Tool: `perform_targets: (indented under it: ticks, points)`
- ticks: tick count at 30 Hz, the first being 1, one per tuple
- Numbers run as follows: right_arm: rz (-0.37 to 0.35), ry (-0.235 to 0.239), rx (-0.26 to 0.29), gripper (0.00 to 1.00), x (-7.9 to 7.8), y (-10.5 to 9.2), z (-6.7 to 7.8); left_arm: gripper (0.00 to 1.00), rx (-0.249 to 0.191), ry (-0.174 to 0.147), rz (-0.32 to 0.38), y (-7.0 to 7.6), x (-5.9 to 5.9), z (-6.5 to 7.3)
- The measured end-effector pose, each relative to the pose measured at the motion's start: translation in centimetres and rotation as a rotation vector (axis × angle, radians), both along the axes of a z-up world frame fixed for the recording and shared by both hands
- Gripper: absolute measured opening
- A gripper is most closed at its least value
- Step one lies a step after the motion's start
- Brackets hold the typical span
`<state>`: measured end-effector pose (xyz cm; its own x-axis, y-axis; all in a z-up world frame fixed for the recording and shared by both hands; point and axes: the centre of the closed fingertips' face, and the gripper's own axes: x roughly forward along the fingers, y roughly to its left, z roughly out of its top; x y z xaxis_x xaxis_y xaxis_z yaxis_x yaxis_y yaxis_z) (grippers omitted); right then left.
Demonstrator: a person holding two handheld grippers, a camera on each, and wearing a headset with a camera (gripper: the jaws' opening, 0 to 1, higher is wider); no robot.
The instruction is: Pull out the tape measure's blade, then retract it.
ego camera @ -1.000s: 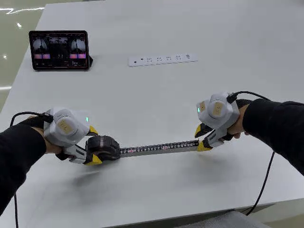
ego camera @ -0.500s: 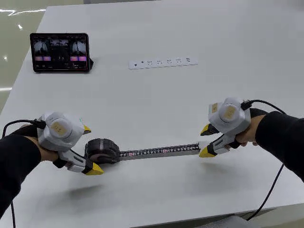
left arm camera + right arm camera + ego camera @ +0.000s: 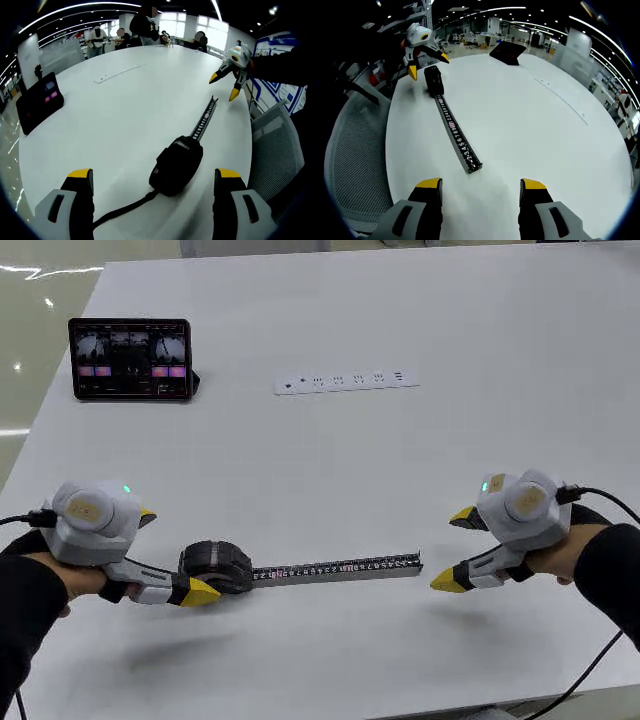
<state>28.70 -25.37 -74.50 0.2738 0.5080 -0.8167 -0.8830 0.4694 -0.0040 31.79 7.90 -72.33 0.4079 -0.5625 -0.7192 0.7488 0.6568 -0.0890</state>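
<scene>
White workbench (image 3: 330, 460) holds the tape measure case (image 3: 215, 562), blade (image 3: 340, 567) out. Left gripper (image 3: 175, 552) beside the case and right gripper (image 3: 455, 548) well apart from it both gape empty, so the unheld blade may whip back.

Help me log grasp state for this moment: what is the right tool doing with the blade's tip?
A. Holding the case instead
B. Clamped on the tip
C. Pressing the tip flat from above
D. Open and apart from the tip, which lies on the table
D: the right tool has its jaws spread with nothing between them, and the blade ends on the table short of it.
</scene>
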Motion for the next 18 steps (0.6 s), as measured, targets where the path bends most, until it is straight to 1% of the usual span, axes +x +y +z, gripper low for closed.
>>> perform_targets:
  ticks: [1, 3, 4, 5, 6, 7, 9, 10, 11, 12, 13, 14, 15, 16, 17, 18]
  points:
    - [-0.002, 0.003, 0.004, 0.61, -0.3, -0.3, 0.0, 0.99, -0.016, -0.006, 0.022, 0.3, 0.0, 0.2]
    - [-0.023, 0.018, 0.021, 0.63, -0.7, -0.6, 0.0, 0.99, -0.031, -0.013, 0.048, 0.7, -0.1, 0.5]
    - [-0.051, 0.014, 0.042, 0.64, -0.7, -0.8, 0.2, 0.99, -0.042, -0.027, 0.062, 1.0, -0.1, 0.8]
    - [-0.066, 0.01, 0.06, 0.65, -0.7, -0.8, 0.5, 0.99, -0.043, -0.036, 0.071, 1.2, -0.2, 0.9]
    - [-0.089, 0.003, 0.087, 0.66, -0.7, -0.8, 0.9, 0.99, -0.04, -0.059, 0.077, 1.5, -0.2, 1.2]
    - [-0.1, -0.003, 0.102, 0.67, -0.8, -0.8, 1.1, 0.99, -0.044, -0.076, 0.089, 1.7, -0.1, 1.4]
    - [-0.111, -0.014, 0.118, 0.7, -1.1, -1.0, 1.3, 0.99, -0.065, -0.108, 0.102, 1.9, -0.1, 1.9]
    - [-0.115, -0.017, 0.12, 0.72, -1.5, -0.8, 1.4, 0.99, -0.07, -0.124, 0.107, 2.0, -0.1, 2.1]
    - [-0.129, -0.017, 0.128, 0.74, -1.8, -0.8, 1.4, 0.99, -0.079, -0.146, 0.112, 2.1, -0.2, 2.4]
    - [-0.141, -0.018, 0.139, 0.74, -2.0, -0.8, 1.6, 0.99, -0.09, -0.152, 0.106, 2.0, -0.4, 2.5]
    - [-0.152, -0.019, 0.151, 0.75, -2.1, -0.8, 1.7, 0.99, -0.112, -0.148, 0.11, 1.9, -0.7, 2.6]
    - [-0.174, -0.019, 0.155, 0.75, -2.0, -1.3, 1.7, 0.99, -0.137, -0.103, 0.138, 1.8, -1.3, 2.2]
    - [-0.181, -0.022, 0.156, 0.76, -2.0, -1.6, 1.7, 0.99, -0.119, -0.093, 0.13, 2.0, -1.6, 1.7]
    - [-0.197, -0.025, 0.165, 0.77, -2.3, -1.6, 1.8, 0.99, -0.115, -0.103, 0.122, 2.0, -2.1, 1.6]
    - [-0.206, -0.024, 0.169, 0.78, -2.5, -1.7, 1.9, 0.99, -0.116, -0.104, 0.12, 2.0, -2.3, 1.4]
    - [-0.214, -0.026, 0.173, 0.79, -2.6, -1.8, 2.0, 0.99, -0.112, -0.098, 0.124, 2.1, -2.5, 1.2]
